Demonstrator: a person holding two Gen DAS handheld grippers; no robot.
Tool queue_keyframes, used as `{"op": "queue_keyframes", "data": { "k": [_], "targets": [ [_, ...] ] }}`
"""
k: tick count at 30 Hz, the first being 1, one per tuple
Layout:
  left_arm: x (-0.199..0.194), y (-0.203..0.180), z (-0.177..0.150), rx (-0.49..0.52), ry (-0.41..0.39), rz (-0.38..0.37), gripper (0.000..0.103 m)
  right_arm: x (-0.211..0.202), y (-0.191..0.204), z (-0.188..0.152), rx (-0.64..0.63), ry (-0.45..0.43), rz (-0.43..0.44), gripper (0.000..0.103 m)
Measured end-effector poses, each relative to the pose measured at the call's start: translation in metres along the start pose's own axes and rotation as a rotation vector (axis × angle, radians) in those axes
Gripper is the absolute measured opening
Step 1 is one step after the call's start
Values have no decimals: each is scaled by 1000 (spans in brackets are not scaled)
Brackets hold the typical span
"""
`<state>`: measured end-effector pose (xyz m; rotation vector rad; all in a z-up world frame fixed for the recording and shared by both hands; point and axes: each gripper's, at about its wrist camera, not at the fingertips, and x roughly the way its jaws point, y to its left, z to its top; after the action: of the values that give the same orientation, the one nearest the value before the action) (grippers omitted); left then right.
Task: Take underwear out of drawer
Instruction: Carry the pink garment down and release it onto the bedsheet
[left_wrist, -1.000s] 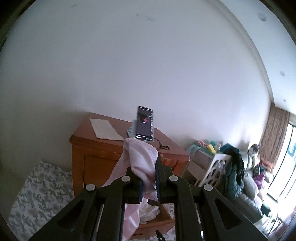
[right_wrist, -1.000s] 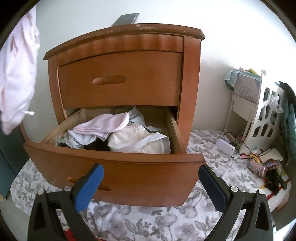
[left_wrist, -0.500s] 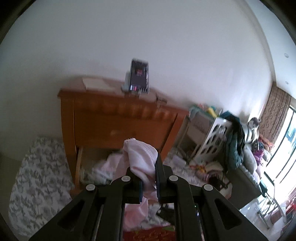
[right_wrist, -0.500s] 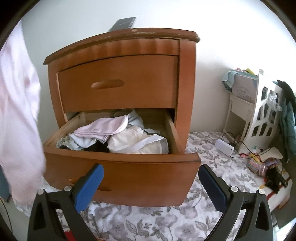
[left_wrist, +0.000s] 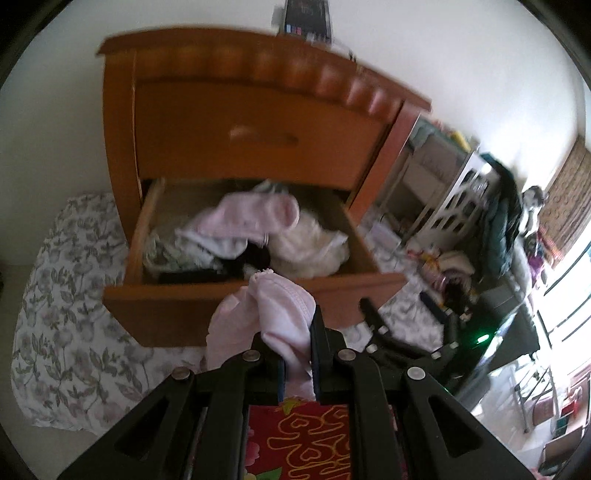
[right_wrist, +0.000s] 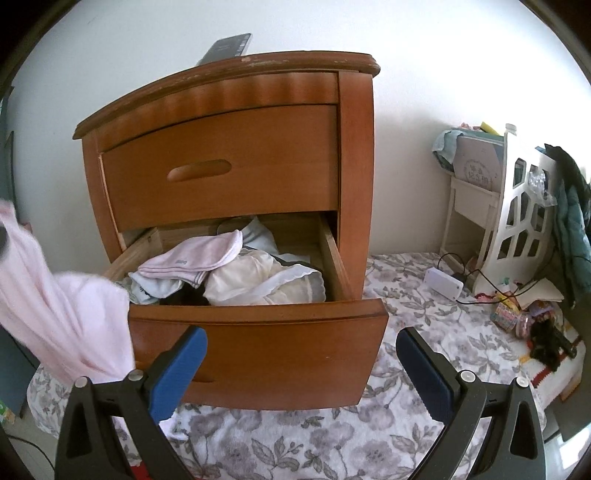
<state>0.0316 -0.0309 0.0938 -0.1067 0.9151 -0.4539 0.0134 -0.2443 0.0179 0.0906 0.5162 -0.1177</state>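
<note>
My left gripper (left_wrist: 297, 343) is shut on a pale pink piece of underwear (left_wrist: 275, 317), which bunches above its jaws and hangs in front of the drawer. In the right wrist view the same pink underwear (right_wrist: 70, 325) droops at the left, over the drawer's front corner. The lower drawer (right_wrist: 258, 332) of the wooden nightstand (right_wrist: 221, 162) stands pulled out, with several more garments heaped inside (right_wrist: 229, 273). My right gripper (right_wrist: 301, 365) is open with nothing between its blue pads, low in front of the drawer front.
A phone (right_wrist: 225, 48) stands on the nightstand top. A flowered cloth (right_wrist: 406, 369) covers the floor. A white rack (right_wrist: 517, 221) with clothes, cables and small clutter stands to the right. A red patterned mat (left_wrist: 314, 443) lies under my left gripper.
My left gripper came down with the pink underwear and tipped from facing the wall to looking into the open drawer. In the right view the cloth sank lower. The right gripper stayed put.
</note>
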Motion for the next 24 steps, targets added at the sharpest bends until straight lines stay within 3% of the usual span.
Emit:
{"op": "queue_keyframes", "data": {
  "k": [10,13,24],
  "targets": [
    [85,20,-30,-32,164,92,11,1,0,0,-2,2,-1,103],
    [106,20,-39,5,181,157,11,1,0,0,-1,3,0,103],
    [170,32,-76,96,313,283,12,2,0,-2,1,10,4,103]
  ]
}}
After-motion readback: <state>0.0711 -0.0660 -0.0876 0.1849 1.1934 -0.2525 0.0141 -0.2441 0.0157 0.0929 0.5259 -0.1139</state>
